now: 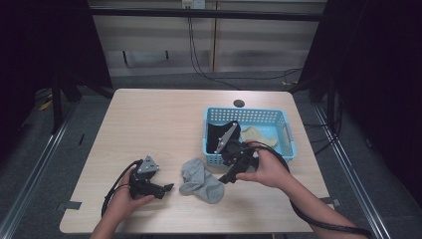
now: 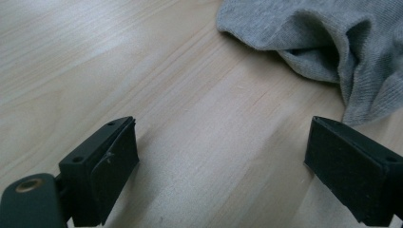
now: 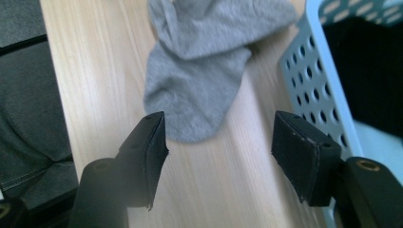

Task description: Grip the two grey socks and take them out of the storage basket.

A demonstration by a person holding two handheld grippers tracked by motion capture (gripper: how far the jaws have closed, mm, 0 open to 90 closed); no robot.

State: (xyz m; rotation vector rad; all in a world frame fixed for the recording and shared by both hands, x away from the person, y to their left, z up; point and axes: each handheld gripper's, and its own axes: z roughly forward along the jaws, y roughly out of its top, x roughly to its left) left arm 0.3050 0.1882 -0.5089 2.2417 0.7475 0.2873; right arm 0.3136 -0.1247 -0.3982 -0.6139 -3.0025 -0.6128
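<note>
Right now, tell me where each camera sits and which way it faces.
High view: above the person's side, facing forward and down on the table; forearms and both hand-held grippers show.
Left gripper view: rides the left hand-held gripper, facing the grey sock; open jaws show.
Right gripper view: rides the right hand-held gripper, facing sock and blue basket; open jaws show.
All three share the sock.

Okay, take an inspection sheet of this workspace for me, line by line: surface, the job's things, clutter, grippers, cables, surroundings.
Surface: light wooden table, dark round hole near its far edge.
Job's things: grey sock crumpled on the table beside the blue basket; black garment and beige sock inside the basket.
Clutter: nothing seen.
Grippers: left gripper open over bare wood near the grey sock; right gripper open, aimed at the grey sock beside the basket wall.
Cables: one trails from each gripper; more run across the floor behind the table.
Surroundings: dark curtains at both sides, pale wall panels behind.
</note>
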